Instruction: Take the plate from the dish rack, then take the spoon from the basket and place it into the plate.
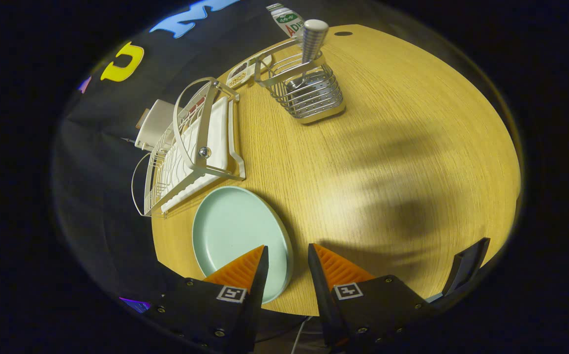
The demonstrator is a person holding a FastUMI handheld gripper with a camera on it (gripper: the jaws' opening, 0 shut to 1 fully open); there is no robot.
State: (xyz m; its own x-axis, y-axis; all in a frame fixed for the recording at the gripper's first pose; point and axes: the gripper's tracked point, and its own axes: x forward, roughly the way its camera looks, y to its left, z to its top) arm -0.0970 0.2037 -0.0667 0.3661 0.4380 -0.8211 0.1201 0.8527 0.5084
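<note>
Plate, pale green, lies flat on the wooden table, just beside the near end of the white dish rack. Spoon stands handle-up in the metal wire basket, beyond the plate and well apart from it. Gripper hangs above the plate's near rim, fingers parted with a narrow gap, holding nothing.

Warm, uneven light brightens the far side of the wooden table; soft, dark shadows pool just ahead of the parted gripper fingers. Fisheye bending curves the table's rim (edges dim, slightly soft). The metal basket glints.
</note>
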